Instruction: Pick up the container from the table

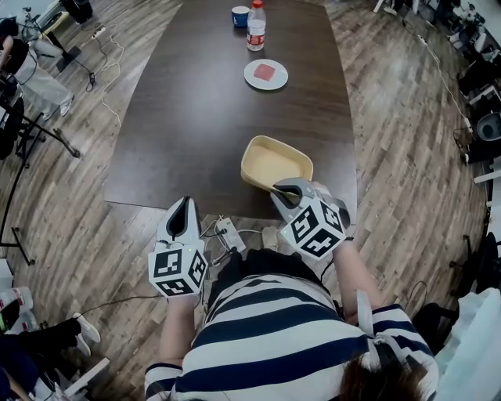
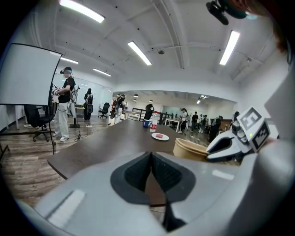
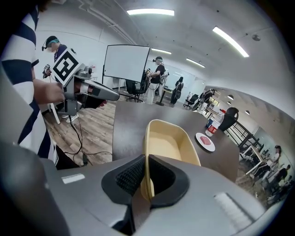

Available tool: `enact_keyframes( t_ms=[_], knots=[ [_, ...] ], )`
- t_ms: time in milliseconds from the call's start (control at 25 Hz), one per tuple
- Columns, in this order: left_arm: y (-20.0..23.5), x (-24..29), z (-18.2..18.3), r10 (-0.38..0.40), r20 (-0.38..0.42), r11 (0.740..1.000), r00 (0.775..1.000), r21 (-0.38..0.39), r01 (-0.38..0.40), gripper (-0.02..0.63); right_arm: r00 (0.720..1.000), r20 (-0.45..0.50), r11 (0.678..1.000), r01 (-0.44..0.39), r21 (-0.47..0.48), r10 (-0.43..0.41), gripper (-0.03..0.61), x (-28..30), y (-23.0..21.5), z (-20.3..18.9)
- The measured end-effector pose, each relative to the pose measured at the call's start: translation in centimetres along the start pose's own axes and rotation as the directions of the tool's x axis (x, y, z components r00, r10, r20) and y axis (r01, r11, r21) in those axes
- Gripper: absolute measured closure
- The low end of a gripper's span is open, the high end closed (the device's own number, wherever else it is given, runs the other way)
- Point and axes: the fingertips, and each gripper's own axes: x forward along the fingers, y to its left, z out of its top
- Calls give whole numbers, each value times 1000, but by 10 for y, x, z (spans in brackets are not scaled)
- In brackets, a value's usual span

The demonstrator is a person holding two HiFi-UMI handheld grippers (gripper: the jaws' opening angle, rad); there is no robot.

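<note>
The left gripper [image 1: 185,210] hangs just off the near edge of the dark table [image 1: 196,102], jaws pressed together on nothing. To its right, the beige container [image 1: 275,163] is by that same edge, its near rim pinched by the right gripper [image 1: 286,191]

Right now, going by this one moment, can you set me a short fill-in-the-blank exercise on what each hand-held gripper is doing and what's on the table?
1. The right hand-held gripper is shut on the near wall of the beige ____.
2. The left hand-held gripper has its jaws together and holds ____.
3. At the table's far end, the cup beside the bottle is ____ in colour.

Missing words: container; nothing; blue.
</note>
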Motion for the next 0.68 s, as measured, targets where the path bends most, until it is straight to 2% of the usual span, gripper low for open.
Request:
enact_keyframes(
  t_ms=[680],
  knots=[
    [1,-4,1,13,7,1000,1000,-15,-13,614,1000,-15,1000,2,-17,-2,554,-4,0,-4]
  ],
)
